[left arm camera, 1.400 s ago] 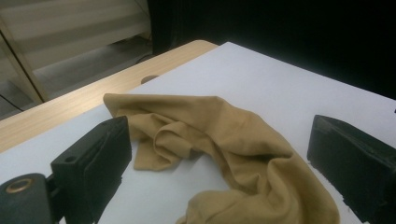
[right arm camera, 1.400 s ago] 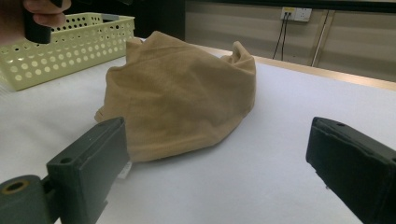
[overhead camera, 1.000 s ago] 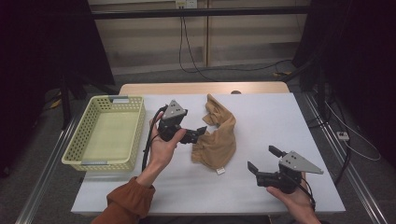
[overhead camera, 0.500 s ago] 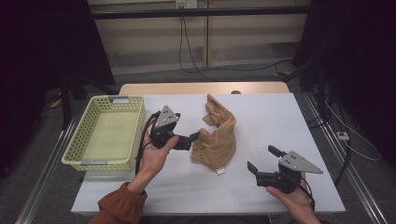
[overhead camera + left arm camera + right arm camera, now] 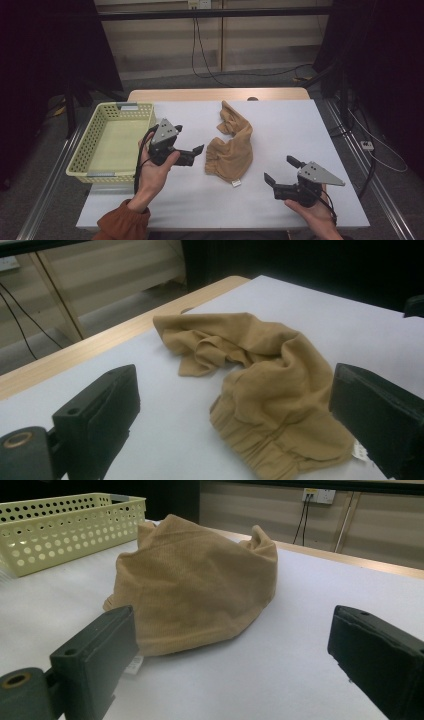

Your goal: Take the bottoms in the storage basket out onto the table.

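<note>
I see the crumpled tan knit garment [image 5: 231, 150] lying near the middle of the white table [image 5: 300, 125], its bulk toward the near side and a narrower folded part running to the far side; a small white label [image 5: 236, 183] sticks out at its near edge. My left gripper [image 5: 192, 152] hovers just left of the garment, jaws spread and holding nothing; in the left gripper view the cloth [image 5: 265, 390] lies between and beyond the two black jaws, and I cannot tell whether the right-hand one touches it. My right gripper [image 5: 280, 172] sits at the near right of the table, apart from the garment, jaws likewise wide and empty; in the right gripper view the heap [image 5: 195, 585] rises ahead between them. The pale yellow perforated plastic basket [image 5: 85, 150] stands at the left edge of the table, just left of my left hand [image 5: 152, 170].
</note>
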`<state>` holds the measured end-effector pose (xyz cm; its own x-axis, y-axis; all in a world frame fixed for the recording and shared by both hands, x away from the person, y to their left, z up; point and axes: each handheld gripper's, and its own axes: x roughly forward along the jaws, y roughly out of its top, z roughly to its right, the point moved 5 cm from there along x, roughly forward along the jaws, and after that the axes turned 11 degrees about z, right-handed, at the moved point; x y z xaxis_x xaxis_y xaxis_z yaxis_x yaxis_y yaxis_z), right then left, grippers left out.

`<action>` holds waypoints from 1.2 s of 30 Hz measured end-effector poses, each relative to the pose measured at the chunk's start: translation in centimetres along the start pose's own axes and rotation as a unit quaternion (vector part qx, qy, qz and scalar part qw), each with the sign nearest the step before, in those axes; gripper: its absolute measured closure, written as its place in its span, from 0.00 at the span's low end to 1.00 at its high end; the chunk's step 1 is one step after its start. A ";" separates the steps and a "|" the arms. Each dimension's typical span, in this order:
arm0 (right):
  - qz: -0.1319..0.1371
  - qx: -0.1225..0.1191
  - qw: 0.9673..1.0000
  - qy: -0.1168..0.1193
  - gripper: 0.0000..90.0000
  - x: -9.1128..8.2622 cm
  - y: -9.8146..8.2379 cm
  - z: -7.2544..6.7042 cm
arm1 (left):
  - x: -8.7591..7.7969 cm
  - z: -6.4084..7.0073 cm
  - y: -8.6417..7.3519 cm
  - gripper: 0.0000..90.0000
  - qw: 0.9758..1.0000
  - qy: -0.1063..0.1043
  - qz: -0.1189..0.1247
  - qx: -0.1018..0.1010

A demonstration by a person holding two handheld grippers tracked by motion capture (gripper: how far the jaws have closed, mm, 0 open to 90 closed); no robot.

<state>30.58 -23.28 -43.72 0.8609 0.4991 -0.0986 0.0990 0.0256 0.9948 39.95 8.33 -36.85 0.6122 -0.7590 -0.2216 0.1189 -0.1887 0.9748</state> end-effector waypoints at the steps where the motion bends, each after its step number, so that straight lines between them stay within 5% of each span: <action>1: 0.000 0.001 1.000 -0.001 0.06 0.0 0.0 0.0 | -0.3 0.1 0.0 0.07 1.000 0.002 0.000 0.002; 8: -0.001 -0.001 1.000 0.001 0.06 0.1 0.0 -0.1 | -1.6 0.2 -0.9 0.07 1.000 0.012 -0.015 0.014; 15: -0.001 -0.001 1.000 0.002 0.06 0.2 0.0 -0.1 | -3.3 -1.5 -2.0 0.08 0.999 0.037 -0.007 -0.021; 20: -0.002 -0.001 1.000 0.001 0.06 0.2 0.0 -0.1 | -4.6 -2.1 -2.7 0.08 0.999 0.049 -0.008 -0.020; 28: -0.002 -0.001 1.000 0.002 0.06 0.2 0.0 -0.1 | -6.2 -1.9 -4.5 0.08 0.998 0.063 -0.021 -0.011; 36: -0.002 -0.001 1.000 0.003 0.06 0.2 0.0 -0.2 | -7.7 -1.0 -5.7 0.08 0.998 0.057 -0.031 -0.008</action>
<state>30.68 -23.05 -43.75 0.8580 0.5034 -0.1021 0.1017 0.0284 0.9944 35.33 15.87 -40.65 0.6880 -0.6705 -0.2777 0.1705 -0.2226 0.9599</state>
